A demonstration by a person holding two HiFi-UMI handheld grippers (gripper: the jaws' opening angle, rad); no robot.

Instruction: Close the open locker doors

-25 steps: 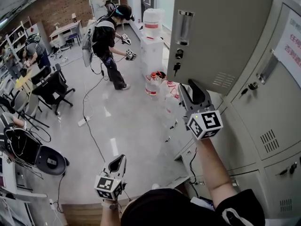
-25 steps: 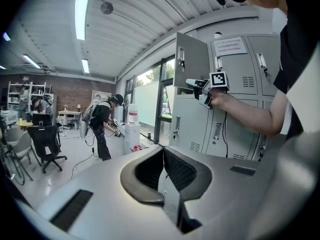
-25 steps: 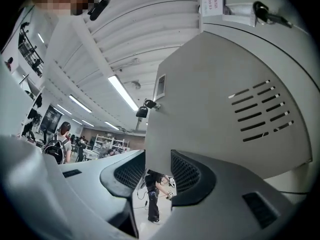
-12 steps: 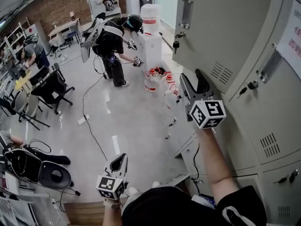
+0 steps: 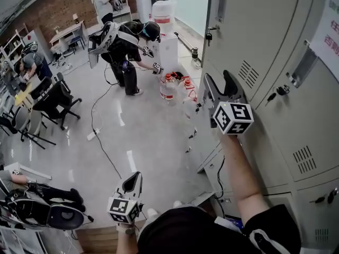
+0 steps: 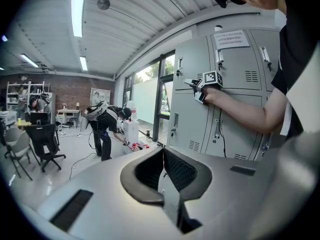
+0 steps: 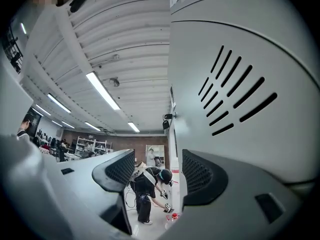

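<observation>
The open grey locker door point(image 5: 249, 30) hangs from the locker bank at upper right, with a handle point(image 5: 221, 7), a key and a vent grille point(image 5: 247, 74). My right gripper point(image 5: 217, 78) is at the door's lower corner, just below the grille. Its jaws are opening. In the right gripper view the door point(image 7: 240, 84) fills the right side beside the right finger point(image 7: 200, 176), and the right gripper point(image 7: 159, 171) has nothing between its pads. My left gripper point(image 5: 135, 180) hangs low near my body, shut and empty; its pads meet in the left gripper view point(image 6: 162, 169), where the door point(image 6: 190, 109) also shows.
Closed lockers point(image 5: 302, 120) line the right side. Another person point(image 5: 124, 44) bends by a water dispenser point(image 5: 164, 36), with bottles point(image 5: 169, 86) on the floor near the lockers' foot. A cable point(image 5: 100, 136) crosses the floor. Office chairs point(image 5: 53, 97) stand at left.
The locker door has swung closer to the locker bank. My right gripper followed it up and to the right, and its jaws spread wider. The left gripper stayed put.
</observation>
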